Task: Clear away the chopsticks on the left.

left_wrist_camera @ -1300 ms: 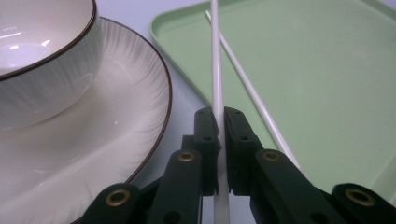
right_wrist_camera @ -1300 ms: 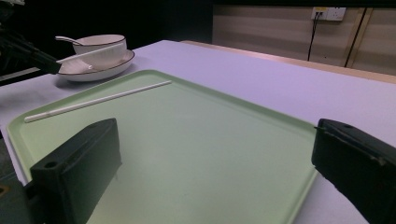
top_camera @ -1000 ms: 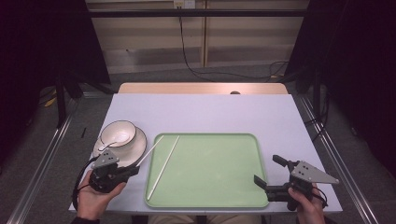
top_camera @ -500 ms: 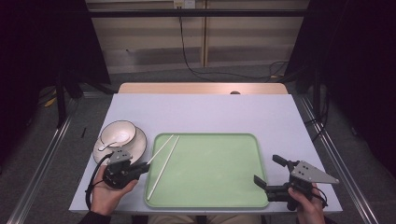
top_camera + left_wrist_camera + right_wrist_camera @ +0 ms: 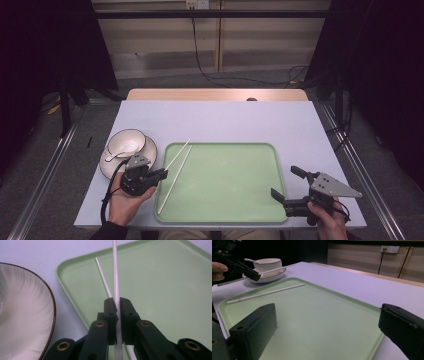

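Chopstick (image 5: 115,277) clamped in left gripper (image 5: 118,305), mid-length; light, stiff, slippery, so grip firm; right gripper (image 5: 286,186) jaws apart, near tray (image 5: 225,200) right edge.

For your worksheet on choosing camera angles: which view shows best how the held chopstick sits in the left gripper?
The left gripper view: the left gripper is shut on the chopstick in close-up. In the high view the chopstick is small and thin. The right gripper view shows it raised above the tray, far off.
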Tool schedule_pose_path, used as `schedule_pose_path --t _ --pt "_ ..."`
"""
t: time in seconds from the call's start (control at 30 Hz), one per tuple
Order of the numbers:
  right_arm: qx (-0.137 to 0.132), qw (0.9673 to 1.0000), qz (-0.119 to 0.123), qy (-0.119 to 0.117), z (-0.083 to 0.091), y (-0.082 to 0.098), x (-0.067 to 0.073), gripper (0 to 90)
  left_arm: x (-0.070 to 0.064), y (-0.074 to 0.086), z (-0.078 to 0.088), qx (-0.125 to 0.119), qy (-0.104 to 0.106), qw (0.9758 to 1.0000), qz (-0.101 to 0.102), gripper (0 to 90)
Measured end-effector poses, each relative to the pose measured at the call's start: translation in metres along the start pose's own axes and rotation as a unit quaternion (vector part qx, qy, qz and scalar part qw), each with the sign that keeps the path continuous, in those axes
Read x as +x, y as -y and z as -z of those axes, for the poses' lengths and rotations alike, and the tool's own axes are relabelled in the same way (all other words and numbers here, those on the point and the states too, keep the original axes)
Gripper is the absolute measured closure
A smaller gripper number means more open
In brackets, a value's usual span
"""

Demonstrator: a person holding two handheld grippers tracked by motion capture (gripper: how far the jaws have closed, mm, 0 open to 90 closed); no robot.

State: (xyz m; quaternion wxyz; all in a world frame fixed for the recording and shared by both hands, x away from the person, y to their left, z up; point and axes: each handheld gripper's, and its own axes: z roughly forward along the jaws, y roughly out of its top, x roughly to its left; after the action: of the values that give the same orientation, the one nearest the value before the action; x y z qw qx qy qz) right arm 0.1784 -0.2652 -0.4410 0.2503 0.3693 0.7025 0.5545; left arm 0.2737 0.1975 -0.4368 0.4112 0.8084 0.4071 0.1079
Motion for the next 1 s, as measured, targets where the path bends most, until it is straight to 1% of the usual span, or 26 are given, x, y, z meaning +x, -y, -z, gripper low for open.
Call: schedule_pose_path --t 0.03,0.07,0.13,0.17,0.2,0.23,0.27,0.3,0.33,0.37,0.4,0.47,0.5,0.57,0.6,0.63,0.7,0.77,0.8,0.83,0.9,0.97,1.0 --pt "-0.002 1.0 -0.002 0.001 0.0 0.0 0.0 1.5 0.0 -0.002 -0.002 0.0 0.005 1.0 0.003 85.0" --pt "-0.002 1.0 -0.002 0.001 0.0 0.0 0.0 1.5 -0.002 -0.004 -0.004 -0.004 0.006 0.9999 0.009 85.0" --pt "-0.001 1.0 0.0 0.0 0.0 0.0 0.0 1.5 -0.005 -0.007 -0.009 0.0 0.009 0.9999 0.007 85.0" --pt "0.0 1.0 -0.002 -0.001 0.0 0.0 0.001 1.5 -0.006 -0.009 -0.013 0.0 0.013 0.9999 0.01 84.9" --pt "0.0 1.0 -0.002 -0.001 0.0 0.0 0.001 1.5 -0.006 -0.009 -0.013 0.0 0.013 0.9999 0.01 85.0" --pt "0.0 1.0 -0.002 -0.001 0.0 0.0 0.001 1.6 -0.006 -0.011 -0.015 0.004 0.015 0.9998 0.007 85.0" --pt "-0.001 1.0 -0.002 -0.002 0.0 0.0 0.001 1.5 -0.007 -0.011 -0.016 0.003 0.019 0.9998 0.008 85.0" --pt "-0.001 1.0 -0.002 -0.002 0.0 0.0 0.0 1.5 -0.007 -0.013 -0.018 0.004 0.027 0.9996 0.005 85.0" --pt "-0.001 1.0 -0.002 -0.001 0.0 0.0 0.0 1.5 -0.007 -0.014 -0.019 0.0 0.027 0.9996 0.007 84.9" --pt "0.0 1.0 -0.003 -0.001 0.0 0.0 0.0 1.6 -0.007 -0.016 -0.021 0.0 0.02 0.9997 0.01 84.9" --pt "0.0 1.0 -0.003 -0.001 0.0 0.0 0.0 1.6 -0.008 -0.018 -0.023 0.001 0.019 0.9997 0.013 84.9" --pt "0.001 1.0 -0.004 -0.003 0.0 0.0 0.001 1.5 -0.009 -0.021 -0.025 0.001 0.015 0.9999 0.007 84.9" --pt "0.001 1.0 -0.004 -0.002 -0.001 0.0 0.001 1.5 -0.01 -0.025 -0.027 0.006 0.011 0.9999 0.003 84.9" --pt "0.002 1.0 -0.002 -0.003 -0.001 0.0 0.001 1.5 -0.01 -0.026 -0.027 0.006 0.011 0.9999 0.004 85.0" --pt "0.002 1.0 -0.003 -0.002 -0.001 0.0 0.001 1.5 -0.011 -0.027 -0.028 0.005 0.016 0.9998 0.011 85.0" --pt "0.001 1.0 -0.005 -0.002 -0.001 0.0 0.001 1.5 -0.012 -0.027 -0.03 0.009 0.011 0.9999 0.008 84.9" --pt "0.002 1.0 -0.002 -0.002 -0.001 0.0 0.001 1.5 -0.013 -0.026 -0.032 0.011 0.009 0.9999 0.009 85.0" --pt "0.002 1.0 -0.002 -0.003 -0.001 0.0 0.001 1.5 -0.014 -0.026 -0.034 0.009 0.008 0.9998 0.013 85.0" --pt "0.002 1.0 -0.002 -0.003 -0.001 0.0 0.001 1.5 -0.014 -0.026 -0.034 0.013 0.012 0.9998 0.011 85.0" --pt "0.002 1.0 -0.003 -0.003 -0.001 0.0 0.001 1.5 -0.016 -0.025 -0.035 0.015 0.008 0.9998 0.01 85.0" --pt "0.002 1.0 -0.003 -0.003 -0.001 0.0 0.001 1.5 -0.016 -0.024 -0.036 0.017 0.009 0.9997 0.011 85.0" --pt "0.001 1.0 -0.004 -0.003 -0.001 0.0 0.001 1.5 -0.017 -0.023 -0.036 0.02 0.004 0.9997 0.012 85.0" --pt "0.001 1.0 -0.004 -0.003 -0.001 0.0 0.001 1.6 -0.017 -0.022 -0.037 0.021 0.008 0.9996 0.014 85.0"
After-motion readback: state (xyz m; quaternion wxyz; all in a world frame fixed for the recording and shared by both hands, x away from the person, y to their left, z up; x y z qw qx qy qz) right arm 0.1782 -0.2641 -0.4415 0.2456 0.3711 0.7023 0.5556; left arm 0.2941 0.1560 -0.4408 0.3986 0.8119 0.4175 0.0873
